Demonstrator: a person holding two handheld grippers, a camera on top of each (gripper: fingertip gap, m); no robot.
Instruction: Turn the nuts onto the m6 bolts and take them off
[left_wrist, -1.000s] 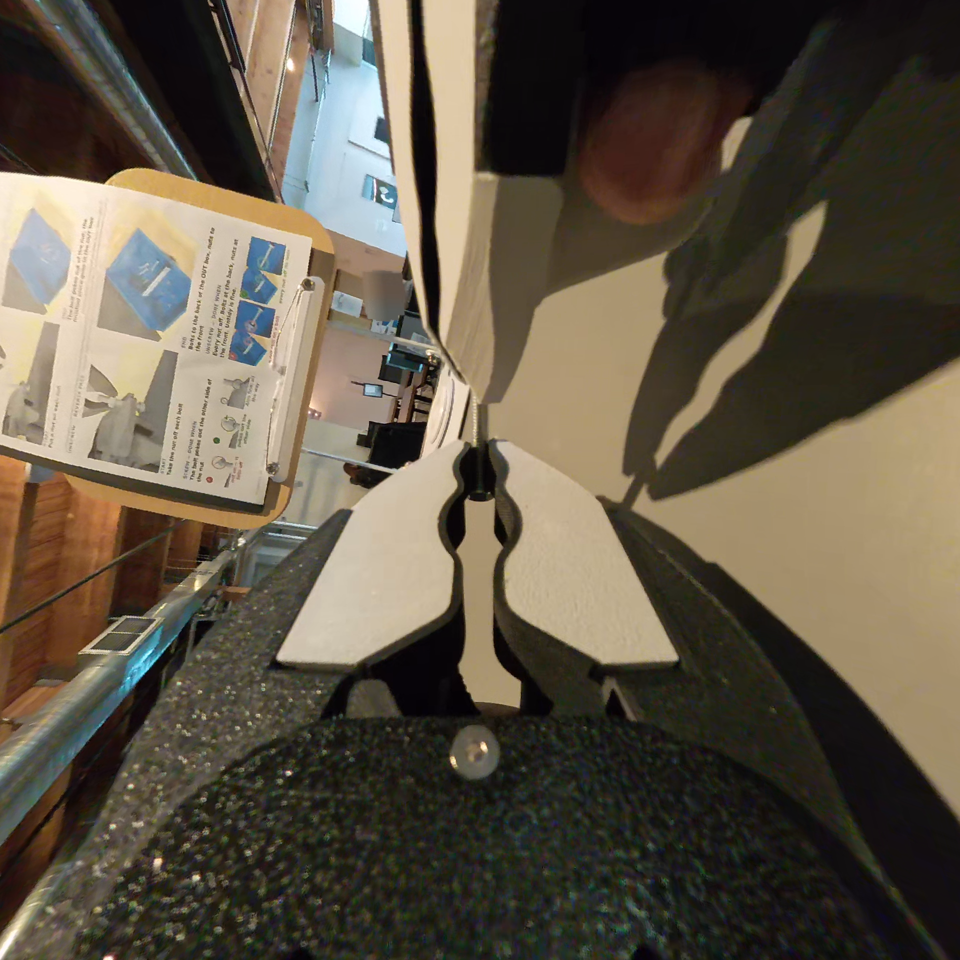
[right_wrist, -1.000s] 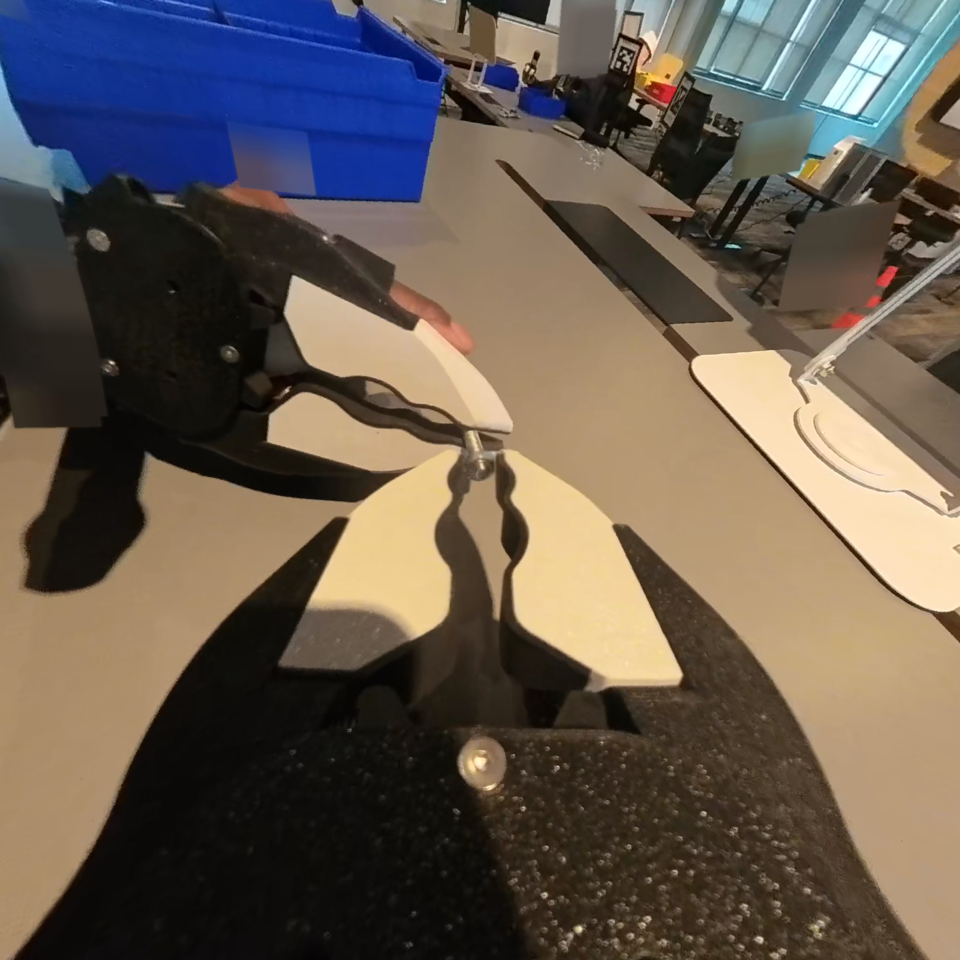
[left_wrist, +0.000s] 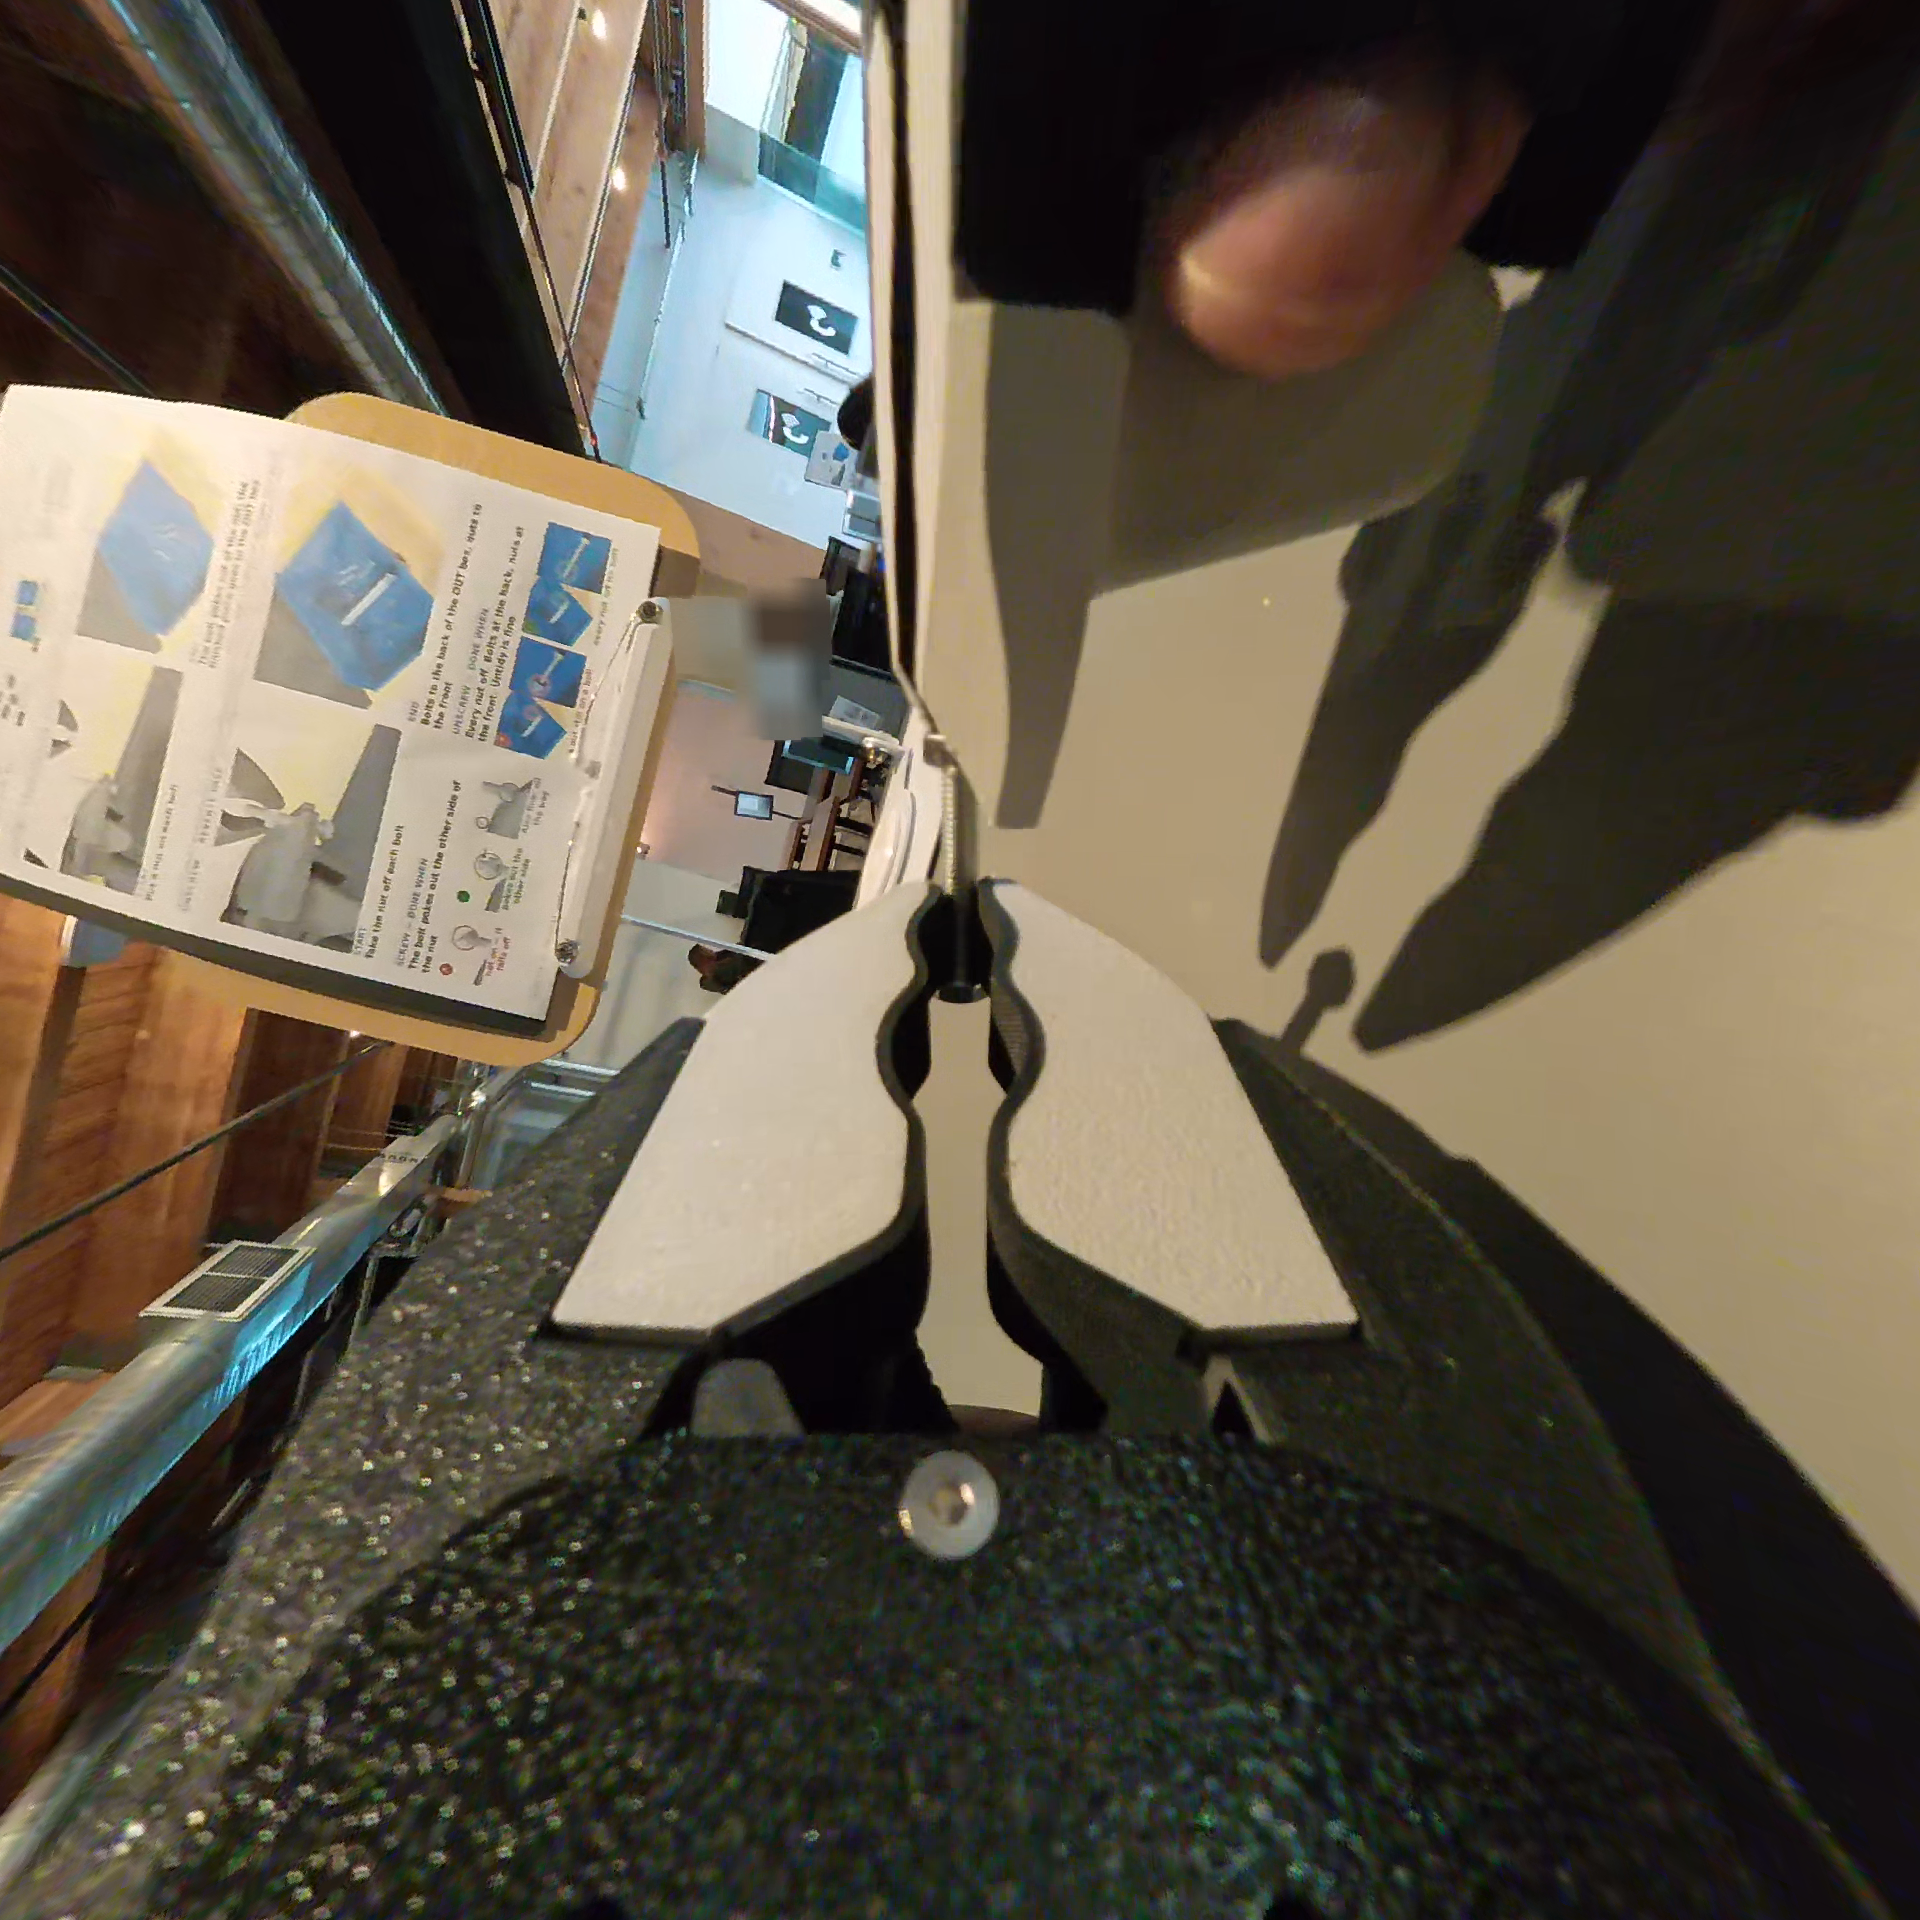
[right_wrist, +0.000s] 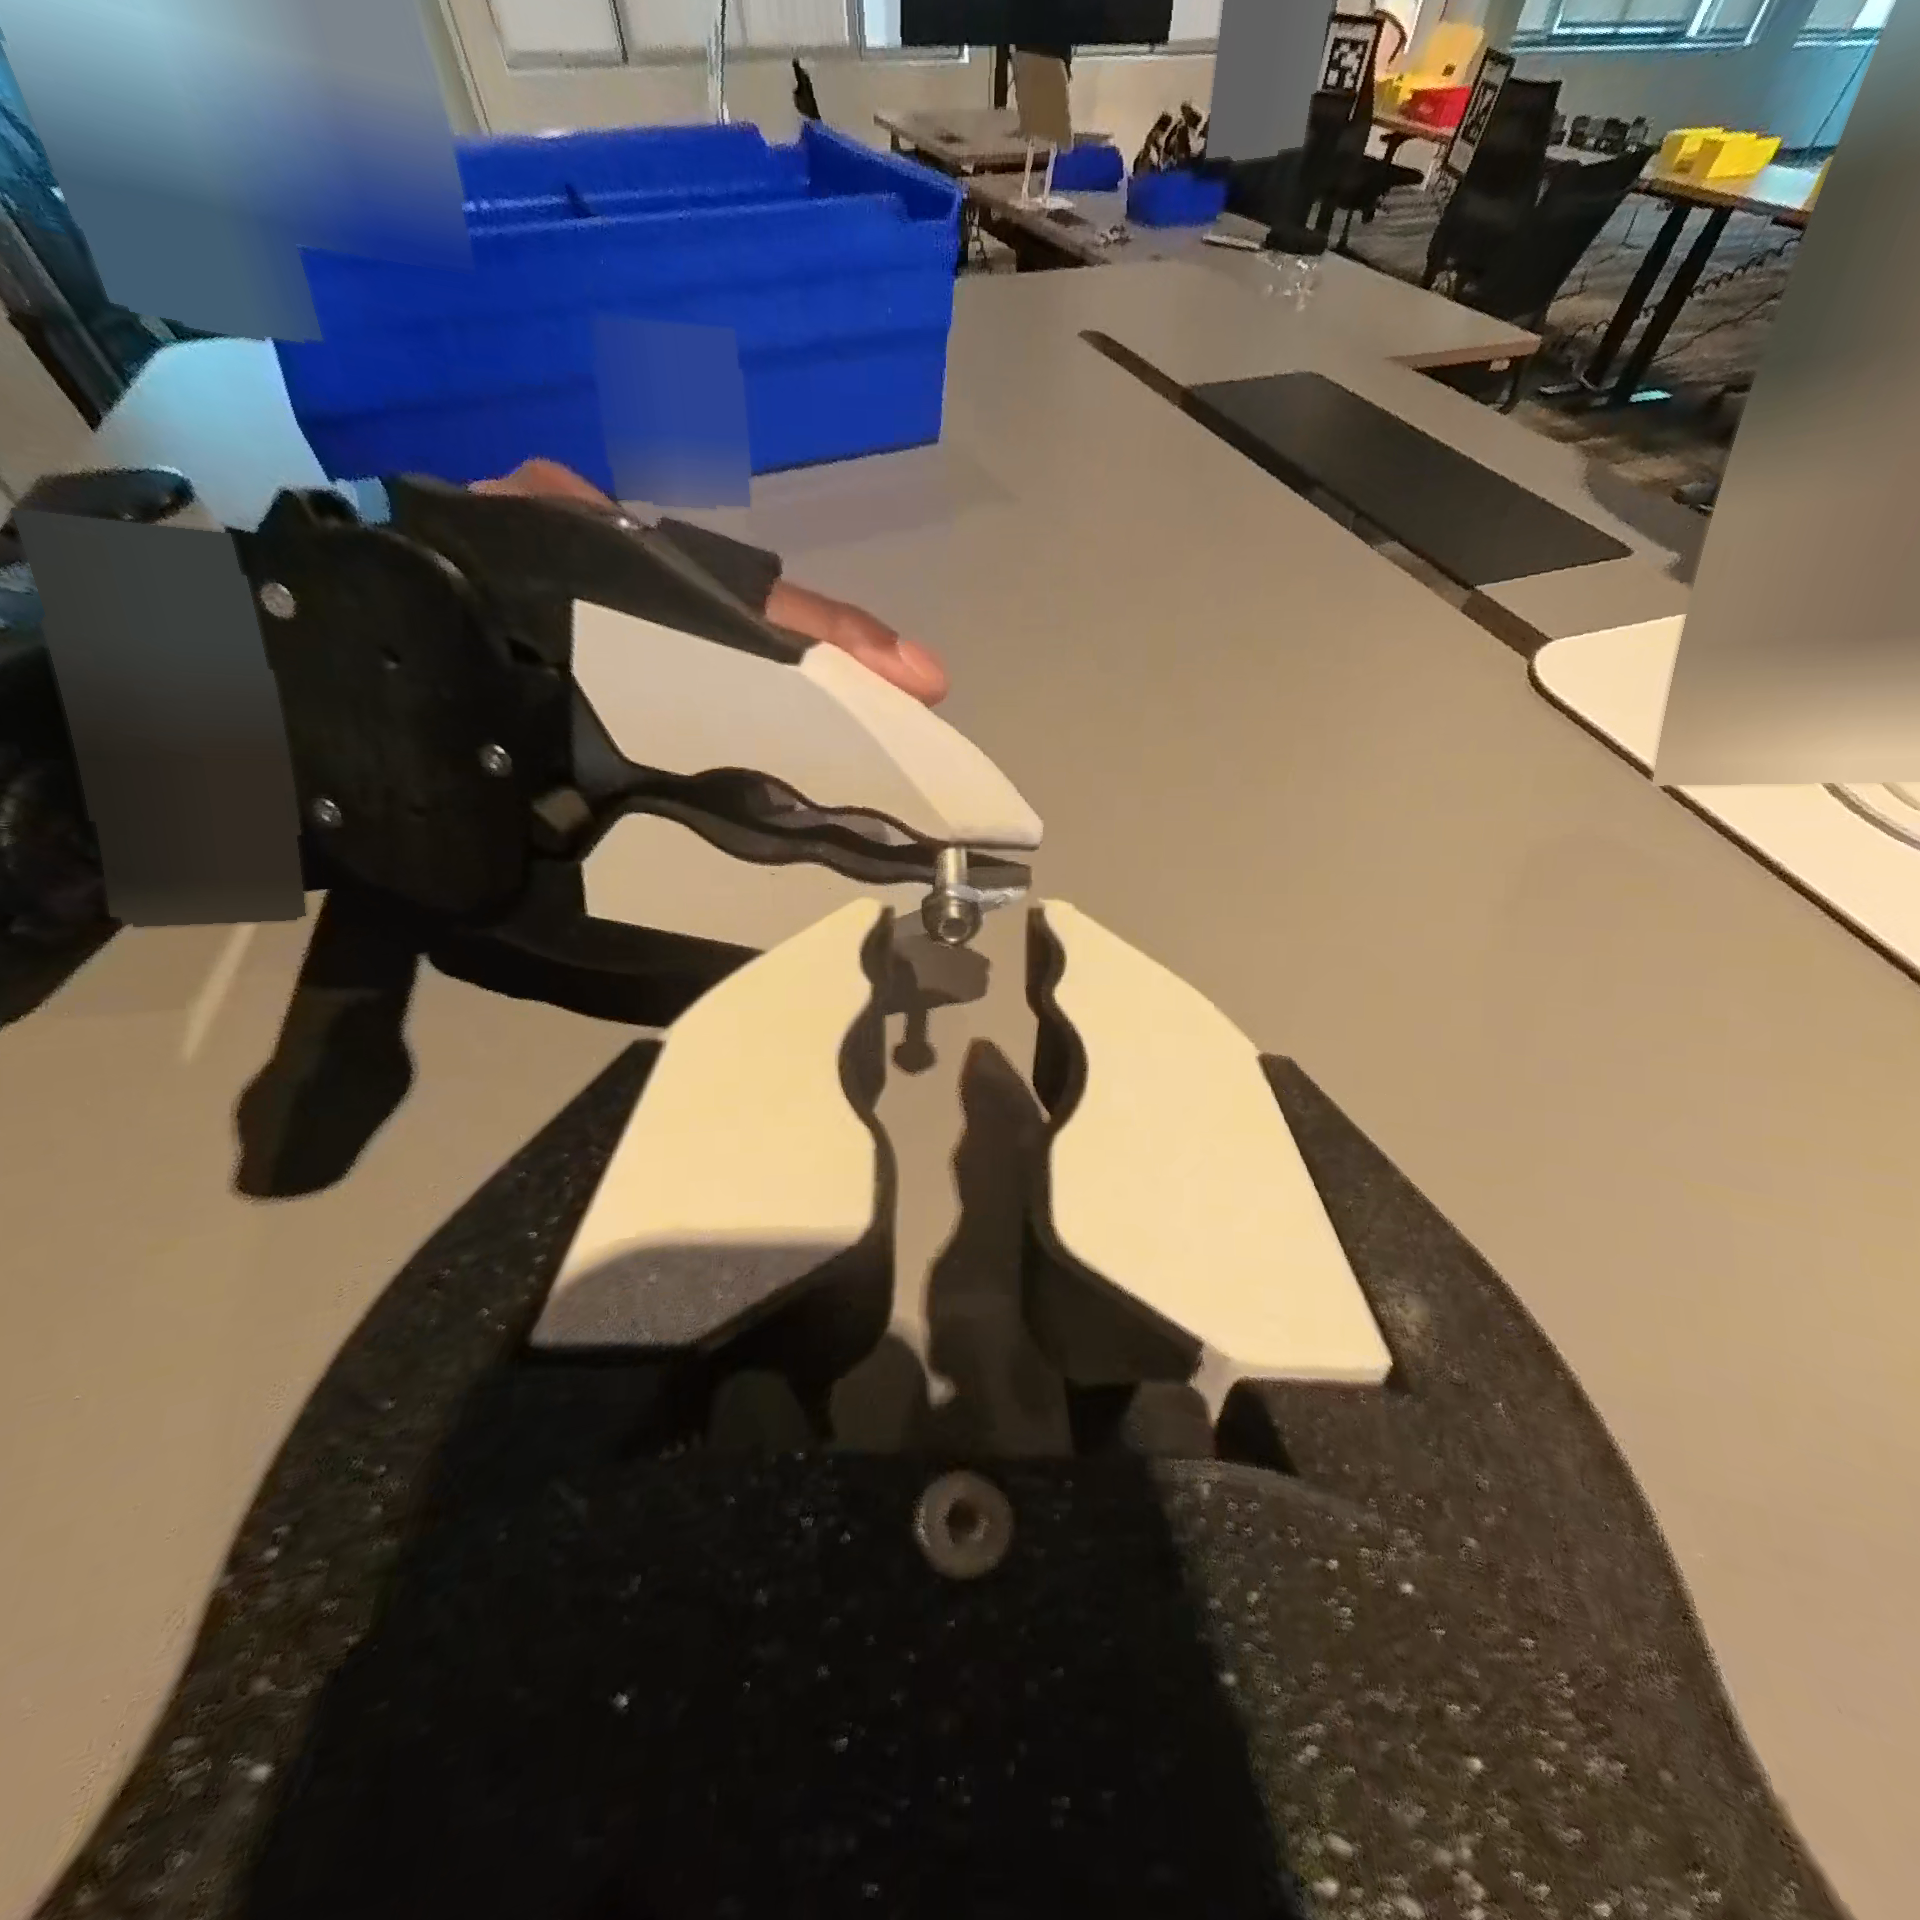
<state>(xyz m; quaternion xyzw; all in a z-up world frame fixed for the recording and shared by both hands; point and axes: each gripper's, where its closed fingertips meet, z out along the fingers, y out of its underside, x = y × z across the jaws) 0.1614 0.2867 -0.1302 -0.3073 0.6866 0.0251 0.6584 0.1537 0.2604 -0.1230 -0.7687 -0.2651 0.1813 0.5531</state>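
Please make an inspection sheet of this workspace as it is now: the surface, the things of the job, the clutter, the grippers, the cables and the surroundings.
Surface: grey table, mostly bare.
Job's things: bolt held above the table, socket head toward the right wrist camera; whether a nut sits on it cannot be told.
Clutter: blue bins at the back left; white board at the right edge; black mat.
Grippers: left gripper shut on the bolt; right gripper open, its tips either side of the bolt head.
Cables: nothing seen.
Surroundings: clipboard with an instruction sheet; further desks and chairs.
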